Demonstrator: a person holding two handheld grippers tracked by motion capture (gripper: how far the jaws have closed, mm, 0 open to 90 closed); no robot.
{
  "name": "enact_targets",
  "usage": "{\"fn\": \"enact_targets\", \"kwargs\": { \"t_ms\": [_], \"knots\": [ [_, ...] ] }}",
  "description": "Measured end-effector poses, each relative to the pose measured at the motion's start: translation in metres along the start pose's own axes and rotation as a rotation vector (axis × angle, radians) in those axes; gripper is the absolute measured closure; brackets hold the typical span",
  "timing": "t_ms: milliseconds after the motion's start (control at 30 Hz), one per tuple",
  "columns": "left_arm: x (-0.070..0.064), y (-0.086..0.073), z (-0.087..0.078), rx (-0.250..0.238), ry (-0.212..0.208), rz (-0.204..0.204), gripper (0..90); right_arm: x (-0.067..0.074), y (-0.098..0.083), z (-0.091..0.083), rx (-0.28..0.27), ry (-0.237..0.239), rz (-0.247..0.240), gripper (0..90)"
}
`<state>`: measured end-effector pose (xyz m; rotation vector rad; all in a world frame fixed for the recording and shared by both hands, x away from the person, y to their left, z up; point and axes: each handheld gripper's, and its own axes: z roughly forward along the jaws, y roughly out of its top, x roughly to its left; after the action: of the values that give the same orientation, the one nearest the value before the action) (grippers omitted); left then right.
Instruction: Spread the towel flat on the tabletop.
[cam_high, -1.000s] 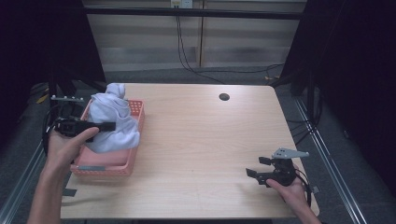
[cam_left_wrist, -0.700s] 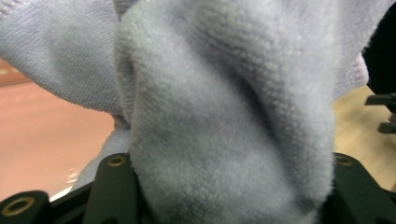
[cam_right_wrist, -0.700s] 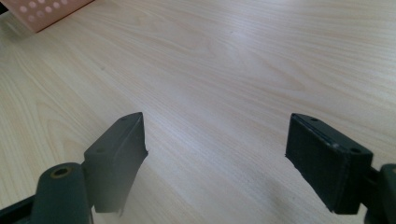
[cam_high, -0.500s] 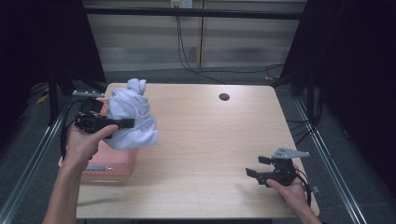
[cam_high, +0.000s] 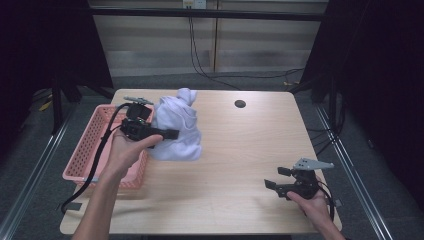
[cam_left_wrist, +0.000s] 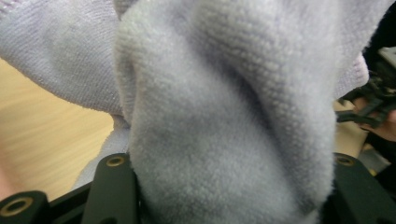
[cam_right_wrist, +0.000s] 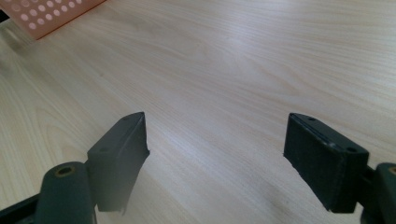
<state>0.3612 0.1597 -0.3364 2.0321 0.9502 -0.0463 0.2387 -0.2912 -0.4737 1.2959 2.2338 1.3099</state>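
Note:
A bunched pale lilac towel (cam_high: 177, 127) hangs above the wooden table (cam_high: 235, 150), just right of the pink perforated basket (cam_high: 95, 145). My left gripper (cam_high: 170, 134) is shut on it from the left side. In the left gripper view the towel (cam_left_wrist: 224, 116) bulges thick between the two black jaws and hides most of what lies beyond. My right gripper (cam_high: 272, 179) rests low near the table's front right corner, open, with bare wood between its jaws (cam_right_wrist: 217, 149).
A small dark round hole (cam_high: 240, 104) sits in the table near the far edge. The basket's corner (cam_right_wrist: 46, 14) shows far off in the right gripper view. A black cable (cam_high: 87, 175) trails from the left gripper over the basket.
My left hand has carried the towel rightward, from over the basket to over the table beside it. The right gripper has stayed put.

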Motion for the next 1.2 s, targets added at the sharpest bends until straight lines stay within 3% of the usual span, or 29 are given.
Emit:
{"fn": "enact_targets", "kwargs": {
  "t_ms": [33,67,133,200,233,267,400,433,567,633,667,700,800,833,867,933,1100,1200],
  "knots": [
    [-0.003,-0.003,0.013,0.004,-0.058,-0.004,44.4,0.0,0.0,0.0,-0.004,0.002,0.0,21.6],
    [-0.003,-0.003,0.013,0.004,-0.058,-0.004,44.4,0.0,0.0,0.0,-0.004,0.002,0.0,21.6],
    [-0.011,-0.012,0.037,0.057,-0.064,0.018,44.1,0.001,0.0,-0.001,-0.003,0.002,0.0,20.9],
    [-0.014,-0.015,0.044,0.079,-0.055,0.029,43.7,0.001,0.0,0.0,-0.003,0.003,-0.001,20.9],
    [-0.018,-0.022,0.061,0.111,-0.074,0.036,43.4,0.001,0.0,0.0,0.0,0.002,0.001,20.9],
    [-0.018,-0.022,0.061,0.111,-0.074,0.036,43.2,0.001,0.0,0.0,0.0,0.002,0.001,20.9],
    [-0.029,-0.043,0.095,0.17,-0.132,0.067,41.7,0.001,0.0,0.001,0.004,0.005,-0.002,20.9],
    [-0.029,-0.043,0.095,0.17,-0.132,0.067,41.2,0.001,0.0,0.001,0.004,0.005,-0.002,20.9],
    [-0.029,-0.064,0.125,0.251,-0.098,0.087,38.4,0.003,0.0,0.002,0.009,0.004,-0.01,20.9],
    [-0.03,-0.073,0.135,0.265,-0.076,0.102,36.3,0.004,0.0,0.002,0.01,0.005,-0.011,20.9],
    [-0.028,-0.077,0.142,0.301,-0.074,0.123,34.5,0.004,0.0,0.003,0.009,0.004,-0.018,20.9],
    [-0.03,-0.079,0.147,0.288,-0.088,0.115,27.4,0.005,0.0,0.004,0.012,0.009,-0.02,20.8],
    [-0.028,-0.078,0.147,0.284,-0.1,0.103,22.6,0.006,0.001,0.006,0.014,0.01,-0.022,20.7],
    [-0.026,-0.078,0.147,0.291,-0.096,0.117,18.0,0.009,0.002,0.008,0.012,0.017,-0.024,20.8],
    [-0.026,-0.078,0.147,0.288,-0.092,0.107,17.1,0.009,0.003,0.009,0.012,0.018,-0.03,20.9],
    [-0.026,-0.077,0.145,0.298,-0.082,0.127,15.8,0.01,0.003,0.01,0.017,0.02,-0.028,20.9],
    [-0.03,-0.075,0.135,0.262,0.002,0.134,14.8,0.014,0.007,0.013,0.016,0.027,-0.04,21.2],
    [-0.028,-0.071,0.131,0.276,0.012,0.123,14.6,0.018,0.011,0.015,0.017,0.035,-0.054,23.4]
  ]
}}
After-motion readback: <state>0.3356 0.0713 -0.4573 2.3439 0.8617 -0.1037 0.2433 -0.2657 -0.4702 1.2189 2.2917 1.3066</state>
